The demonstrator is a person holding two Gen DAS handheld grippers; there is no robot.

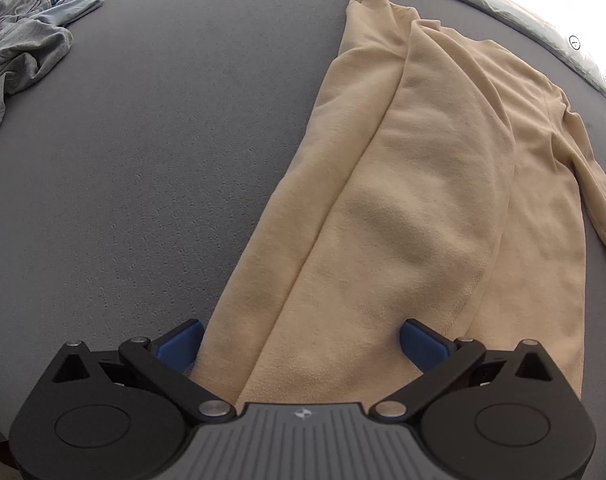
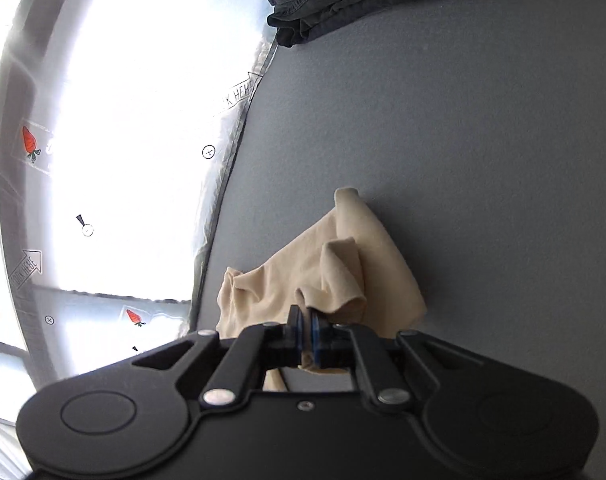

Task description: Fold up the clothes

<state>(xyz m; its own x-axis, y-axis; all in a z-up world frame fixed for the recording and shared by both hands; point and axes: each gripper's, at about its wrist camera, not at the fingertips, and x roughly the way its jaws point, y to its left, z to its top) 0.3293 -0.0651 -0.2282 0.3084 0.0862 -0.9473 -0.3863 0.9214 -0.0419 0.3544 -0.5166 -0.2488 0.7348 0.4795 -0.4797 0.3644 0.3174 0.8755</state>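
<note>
Beige top (image 1: 415,184) lies on the grey worktop (image 1: 143,160), partly folded lengthwise — one side flap is already laid over the body, giving a long narrow band. In the left wrist view its long axis runs from the near hem, right under the tongs, away and slightly rightward to the far end near the worktop's back edge. One sleeve trails off the right side.

Left tongs (image 1: 303,344): jaws wide, blue pads either side of the near hem, nothing pinched. They point steeply down at the cloth; whether the pads touch it I cannot tell.

Right tongs (image 2: 306,322): jaws narrow, closed on a bunched corner of the same beige cloth, which rises in a small peak ahead of them. This corner sits close to the worktop's edge, by the bright window.

Judgement: the hands hold opposite ends of the long axis — left at the hem, right already gripping. The next fold likely needs the left to close on the hem.

Elsewhere: grey crumpled clothes (image 1: 19,52) far left; a dark folded stack (image 2: 355,0) well apart.
</note>
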